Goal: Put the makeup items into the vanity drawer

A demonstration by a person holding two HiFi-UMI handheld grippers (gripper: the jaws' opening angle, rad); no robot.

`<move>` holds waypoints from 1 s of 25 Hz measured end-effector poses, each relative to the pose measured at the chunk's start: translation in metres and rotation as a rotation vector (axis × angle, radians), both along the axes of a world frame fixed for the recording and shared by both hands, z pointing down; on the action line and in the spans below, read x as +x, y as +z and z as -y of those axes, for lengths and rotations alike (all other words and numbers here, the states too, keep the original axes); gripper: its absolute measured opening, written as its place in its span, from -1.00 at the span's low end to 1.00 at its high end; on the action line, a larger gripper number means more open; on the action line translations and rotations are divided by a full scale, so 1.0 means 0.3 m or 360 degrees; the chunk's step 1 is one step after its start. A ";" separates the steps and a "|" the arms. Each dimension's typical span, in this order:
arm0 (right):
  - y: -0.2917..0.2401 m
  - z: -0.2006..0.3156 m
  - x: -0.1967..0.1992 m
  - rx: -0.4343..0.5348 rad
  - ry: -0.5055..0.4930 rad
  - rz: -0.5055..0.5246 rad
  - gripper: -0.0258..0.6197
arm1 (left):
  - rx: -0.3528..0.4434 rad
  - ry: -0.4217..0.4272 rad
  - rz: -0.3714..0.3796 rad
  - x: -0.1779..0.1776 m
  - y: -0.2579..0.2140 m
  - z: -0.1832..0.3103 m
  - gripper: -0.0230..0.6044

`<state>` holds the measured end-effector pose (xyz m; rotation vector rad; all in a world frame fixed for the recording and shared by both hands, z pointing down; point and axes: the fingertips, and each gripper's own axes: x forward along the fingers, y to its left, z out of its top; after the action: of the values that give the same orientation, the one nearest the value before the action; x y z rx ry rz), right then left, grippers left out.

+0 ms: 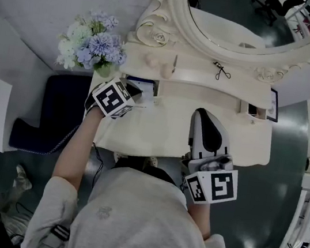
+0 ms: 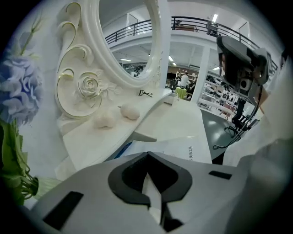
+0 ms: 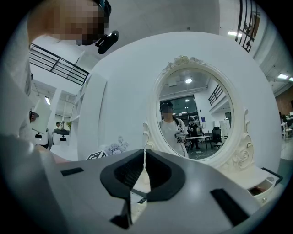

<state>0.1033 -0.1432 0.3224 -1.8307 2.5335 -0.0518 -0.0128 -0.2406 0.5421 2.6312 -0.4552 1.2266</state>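
On the cream vanity [image 1: 245,142], the raised shelf under the oval mirror [image 1: 248,13] carries two beige sponges [image 2: 130,111], a slim stick [image 1: 175,64] and a black eyelash curler [image 1: 221,71]. My left gripper [image 1: 142,93] is shut and holds nothing; it tilts down over a white printed sheet [image 2: 183,148] with a blue edge at the tabletop's back left. In its own view the left gripper [image 2: 147,155] shows closed jaws, the sponges just beyond. My right gripper [image 1: 203,112] hovers level over the tabletop's front right. The right gripper [image 3: 144,151] is shut and empty, facing the mirror. I see no open drawer.
A bunch of pale blue and white flowers [image 1: 91,46] stands at the vanity's left end. At the right end are a small open box [image 1: 256,110] and a dark framed picture [image 1: 273,104]. A dark blue stool [image 1: 58,111] stands to the left of the vanity.
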 end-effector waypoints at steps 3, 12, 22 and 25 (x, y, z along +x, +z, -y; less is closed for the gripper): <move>0.001 0.002 0.001 -0.0002 0.0003 -0.0004 -0.84 | 0.0035 -0.0011 0.0007 -0.001 0.012 0.022 -0.89; 0.006 0.008 0.009 -0.0009 0.0019 -0.0014 -0.84 | 0.0118 -0.0059 0.0000 -0.010 0.047 0.074 -0.89; 0.007 0.013 0.013 -0.0012 0.0011 -0.0015 -0.84 | 0.0245 -0.0118 -0.0075 -0.009 0.005 0.095 -0.89; 0.011 0.015 0.011 -0.0015 -0.0010 -0.0010 -0.84 | 0.0238 -0.0205 -0.0151 -0.022 -0.018 0.083 -0.89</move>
<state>0.1064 -0.1477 0.3255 -1.8293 2.5471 -0.0583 -0.0194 -0.2655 0.5369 2.7191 -0.7124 1.0621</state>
